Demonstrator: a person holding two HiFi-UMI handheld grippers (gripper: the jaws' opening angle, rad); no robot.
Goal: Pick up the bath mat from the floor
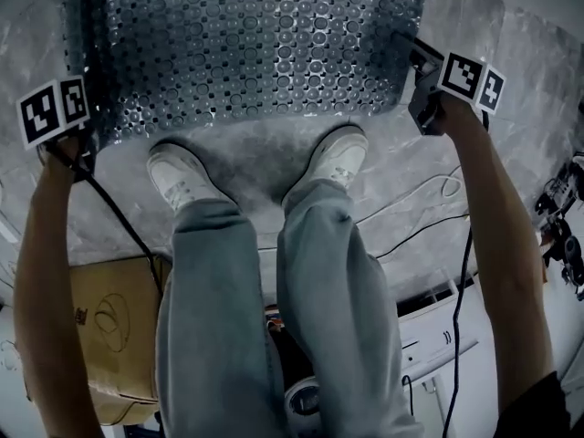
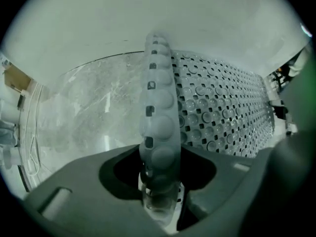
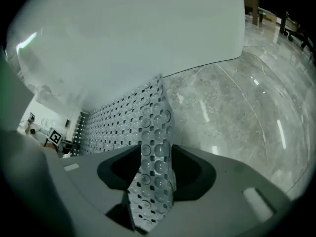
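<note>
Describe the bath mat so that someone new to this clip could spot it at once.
On the pale marble-look floor, just ahead of the person's white shoes, is the bath mat. It is a wide grey sheet, and unlike the smooth floor around it, it is covered in rows of round bumps and small holes.

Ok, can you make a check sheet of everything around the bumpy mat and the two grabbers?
Surface: grey marbled floor, bare between mat and shoes.
Job's things: translucent grey bubbled bath mat with square holes, spread ahead of the person's white shoes.
Clutter: brown cardboard box and white plastic unit by the person's legs.
Grippers: left gripper and right gripper each clamp a near corner of the mat.
Cables: black cable trailing from the left gripper; white cable on the floor at the right.
Surroundings: white wall beyond the floor.
</note>
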